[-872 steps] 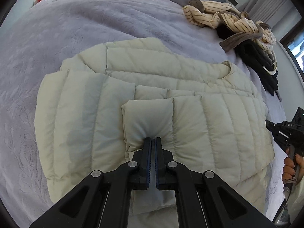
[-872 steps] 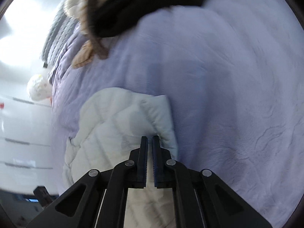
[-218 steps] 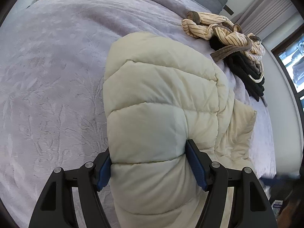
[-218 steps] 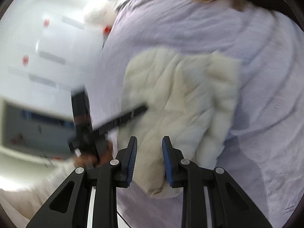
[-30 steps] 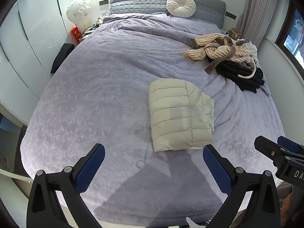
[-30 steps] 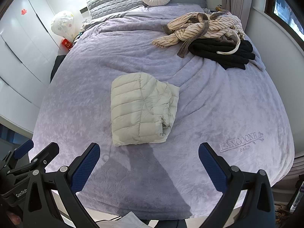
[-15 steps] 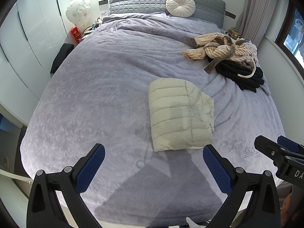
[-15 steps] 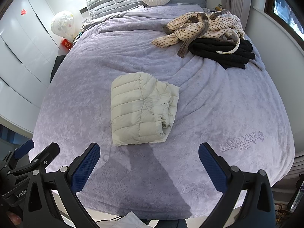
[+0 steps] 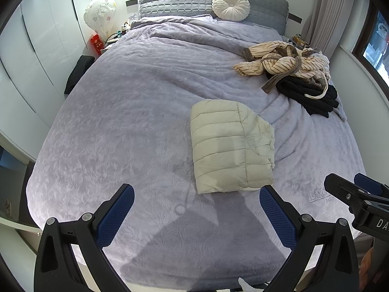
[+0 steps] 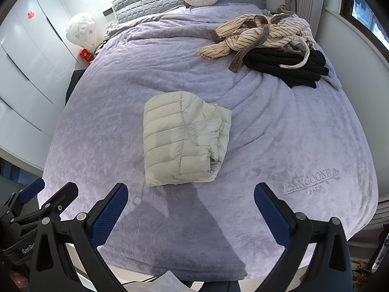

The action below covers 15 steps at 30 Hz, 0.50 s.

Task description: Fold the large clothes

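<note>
Bed (image 9: 121,121), lavender cover, fills both views. Padded headboard (image 9: 182,0) at the far end, round cushion (image 9: 231,9) leaning on it. White wardrobe doors along the left wall.

Pile of unfolded clothes at the far right of the bed: striped robe (image 9: 279,59) tangled on top of a black garment (image 9: 308,95). Well apart from the folded piece.

Jacket (image 9: 228,148), cream quilted puffer, lies folded in a compact block near mid-bed, slightly toward the foot. Long axis runs head-to-foot, roughly in line with both cameras' forward direction. The right wrist view shows its right edge open, with layers and a loose flap (image 10: 222,126); left edge is the clean fold. This fold looks finished.

Left gripper (image 9: 196,208): jaws spread wide, nothing between them, held above the foot of the bed. Jacket lies straight ahead and a little right of its centre line.

Right gripper (image 10: 190,205): likewise gaping and empty. Jacket lies ahead, slightly left of its centre line. So the jacket sits between the two tools, neither touching it; neither is clearly nearer.

Judgement: if the next garment is the pile, the right hand has the shorter reach, since the pile lies far right.
</note>
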### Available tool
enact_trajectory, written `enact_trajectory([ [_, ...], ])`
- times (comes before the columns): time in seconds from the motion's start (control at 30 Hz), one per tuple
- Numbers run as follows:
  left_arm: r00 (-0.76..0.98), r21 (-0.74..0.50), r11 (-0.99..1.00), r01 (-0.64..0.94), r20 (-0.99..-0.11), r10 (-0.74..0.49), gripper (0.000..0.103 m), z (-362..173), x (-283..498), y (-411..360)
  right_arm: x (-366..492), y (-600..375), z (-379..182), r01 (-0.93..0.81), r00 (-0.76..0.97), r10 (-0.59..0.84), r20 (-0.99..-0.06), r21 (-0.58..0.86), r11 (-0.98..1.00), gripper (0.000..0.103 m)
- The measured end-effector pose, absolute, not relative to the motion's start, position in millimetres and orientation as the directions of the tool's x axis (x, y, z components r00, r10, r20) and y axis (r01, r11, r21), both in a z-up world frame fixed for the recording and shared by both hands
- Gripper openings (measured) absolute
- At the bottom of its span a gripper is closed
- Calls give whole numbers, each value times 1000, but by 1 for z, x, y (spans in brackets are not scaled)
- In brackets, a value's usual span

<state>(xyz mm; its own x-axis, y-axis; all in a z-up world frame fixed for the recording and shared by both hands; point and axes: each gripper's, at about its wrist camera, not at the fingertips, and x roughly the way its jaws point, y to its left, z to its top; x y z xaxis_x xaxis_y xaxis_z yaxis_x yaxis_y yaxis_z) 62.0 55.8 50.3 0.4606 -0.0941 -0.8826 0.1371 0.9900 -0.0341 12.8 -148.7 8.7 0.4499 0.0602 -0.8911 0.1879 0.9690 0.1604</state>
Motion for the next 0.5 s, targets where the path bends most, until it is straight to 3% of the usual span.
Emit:
enact_trajectory([
  [0.5,465,-34,987,158,-879,-105,103,48,67,63,13,-149,9,189,450,61,-891,162,969,103],
])
